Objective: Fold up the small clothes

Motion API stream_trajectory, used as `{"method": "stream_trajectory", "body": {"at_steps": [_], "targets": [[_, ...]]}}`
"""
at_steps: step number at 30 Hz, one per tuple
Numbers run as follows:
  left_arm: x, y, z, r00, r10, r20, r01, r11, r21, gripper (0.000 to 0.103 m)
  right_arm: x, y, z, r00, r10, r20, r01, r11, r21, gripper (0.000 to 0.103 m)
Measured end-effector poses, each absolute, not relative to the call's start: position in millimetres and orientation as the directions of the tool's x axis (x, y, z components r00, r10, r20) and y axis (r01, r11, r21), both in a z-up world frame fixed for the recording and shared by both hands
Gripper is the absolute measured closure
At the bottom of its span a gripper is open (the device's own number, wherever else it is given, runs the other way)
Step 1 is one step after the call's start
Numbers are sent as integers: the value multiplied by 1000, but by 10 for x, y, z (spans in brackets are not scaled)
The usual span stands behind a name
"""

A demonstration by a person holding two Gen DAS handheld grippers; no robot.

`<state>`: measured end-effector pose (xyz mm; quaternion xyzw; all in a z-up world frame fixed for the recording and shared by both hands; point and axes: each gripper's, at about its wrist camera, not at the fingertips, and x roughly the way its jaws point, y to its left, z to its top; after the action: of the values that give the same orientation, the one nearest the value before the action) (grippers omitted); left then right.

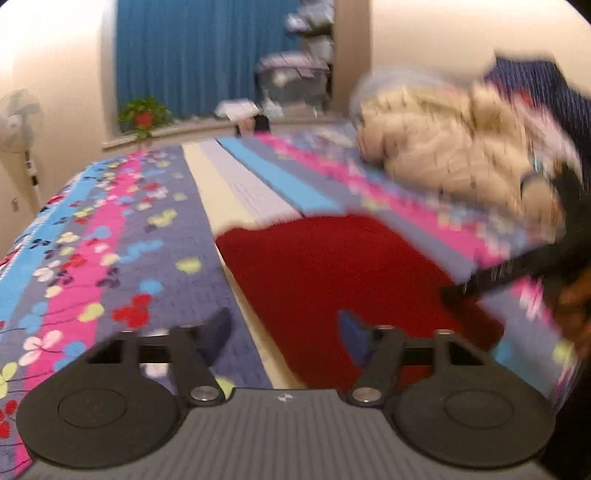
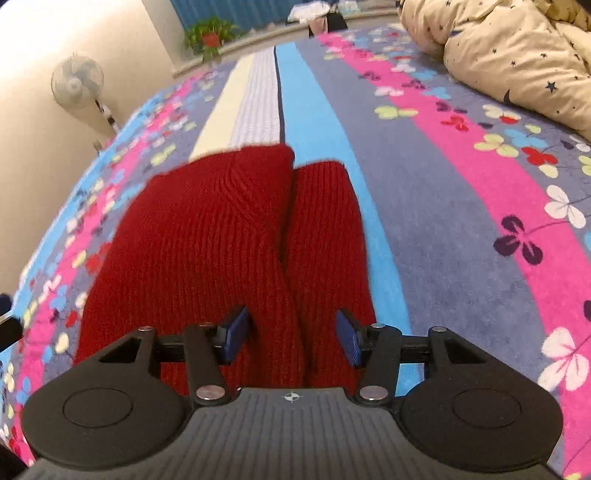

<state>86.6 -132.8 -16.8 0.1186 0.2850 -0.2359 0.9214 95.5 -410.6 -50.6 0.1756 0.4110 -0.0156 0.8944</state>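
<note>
A red knit garment [image 1: 332, 280] lies flat on the striped, flowered bedspread [image 1: 122, 236]. My left gripper [image 1: 284, 336] is open just above the garment's near left edge, its blue pads [image 1: 218, 332] apart and holding nothing. In the right wrist view the same red knit [image 2: 207, 236] lies with a sleeve-like part [image 2: 325, 236] beside the body. My right gripper [image 2: 291, 336] is open, its blue pads [image 2: 347, 338] standing either side of the knit's near end, not closed on it. The other gripper shows blurred in the left wrist view [image 1: 517, 269], at the garment's right edge.
A cream quilt with dark stars [image 2: 517, 55] is heaped at the bed's far right, also in the left wrist view [image 1: 454, 147]. A standing fan [image 2: 77, 83], a potted plant [image 2: 210, 35] and blue curtains [image 1: 192, 55] stand beyond the bed.
</note>
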Motion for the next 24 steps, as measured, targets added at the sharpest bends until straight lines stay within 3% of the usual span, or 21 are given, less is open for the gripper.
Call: {"method": "stream_trajectory", "body": {"at_steps": [4,7,12,15,20,24], "targets": [[881,-1542,-710,654,-219,-724,533,812,236,52,1004,-3996,-615,589,110,-801,159,956,248,31],[1068,-1433,-467,614,-261,-745,503,857,114,50,1000,-3939,-578,606,109,-788,135,962,237,30],[1486,-1228,108,680,-341,-650,402,914,-58,16,1088,-3999,-599,597,122,-793,166,948,271,23],[1867,-1221,195,675,-368,-639,346,923,-166,11,1149,-4002,-640,574,112,-811,188,946,264,14],[2596,-1267,-234,541,-372,-754,207,928,-309,11,1206,-4035,-686,554,128,-823,219,931,293,13],[2819,-1216,-588,465,-495,-734,161,862,-480,3,1209,-4072,-714,551,142,-822,222,925,308,10]]}}
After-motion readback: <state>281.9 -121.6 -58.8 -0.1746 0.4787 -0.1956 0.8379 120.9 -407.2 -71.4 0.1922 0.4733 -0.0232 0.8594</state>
